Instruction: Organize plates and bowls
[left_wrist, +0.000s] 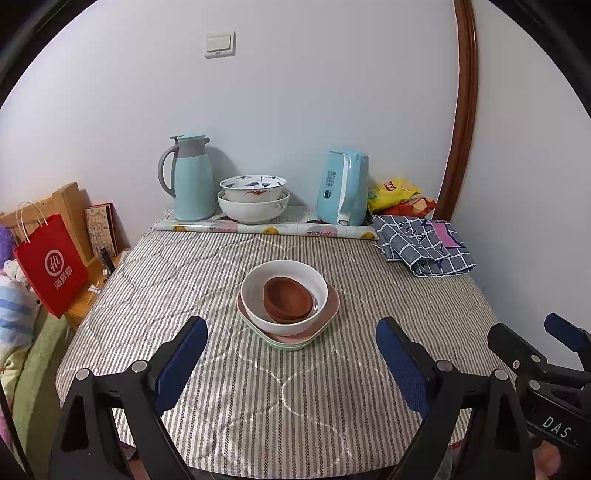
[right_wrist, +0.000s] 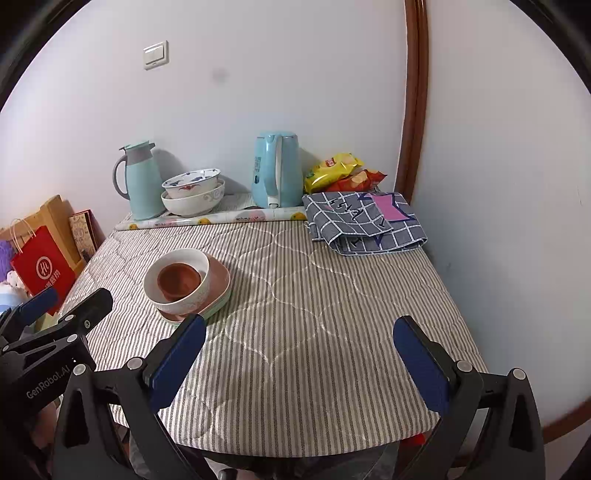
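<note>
A stack stands mid-table: brown bowls (left_wrist: 289, 297) (right_wrist: 178, 280) nested in a white bowl (left_wrist: 283, 295) (right_wrist: 173, 295), which sits on a pink plate (left_wrist: 328, 314) (right_wrist: 219, 282) over a pale green plate (left_wrist: 291, 345) (right_wrist: 218, 304). Two patterned white bowls (left_wrist: 253, 199) (right_wrist: 192, 192) are nested at the back by the wall. My left gripper (left_wrist: 291, 354) (right_wrist: 62, 301) is open and empty, just in front of the stack. My right gripper (right_wrist: 299, 354) (left_wrist: 532, 336) is open and empty, to the right of the stack above the striped cloth.
A striped quilted cloth (left_wrist: 221, 266) (right_wrist: 332, 288) covers the table. At the back stand a blue thermos jug (left_wrist: 190, 177), a blue kettle (left_wrist: 343, 186), snack bags (left_wrist: 395, 192) and a folded checked cloth (left_wrist: 421, 243). A red paper bag (left_wrist: 51, 262) hangs off the left side.
</note>
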